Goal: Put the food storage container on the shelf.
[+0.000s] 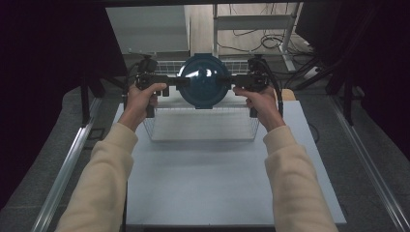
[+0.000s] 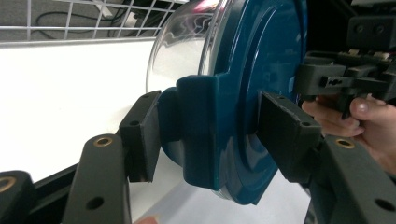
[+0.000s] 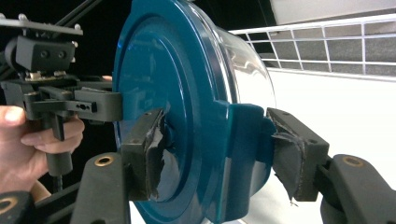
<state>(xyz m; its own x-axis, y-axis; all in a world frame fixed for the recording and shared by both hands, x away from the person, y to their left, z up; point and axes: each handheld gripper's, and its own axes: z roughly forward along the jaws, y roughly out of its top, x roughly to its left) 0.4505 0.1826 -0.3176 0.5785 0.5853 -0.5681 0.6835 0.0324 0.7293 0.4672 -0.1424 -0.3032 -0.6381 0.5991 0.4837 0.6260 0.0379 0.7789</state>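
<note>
High view: both claws, left claw point(image 1: 180, 82) and right claw point(image 1: 225, 81), clamp container point(image 1: 204, 82) aloft.

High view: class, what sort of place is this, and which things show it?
Probably a lab or recording workspace, not a kitchen: dark curtains flank a plain white table, loose cables lie on the floor behind, and metal rails run alongside.
</note>
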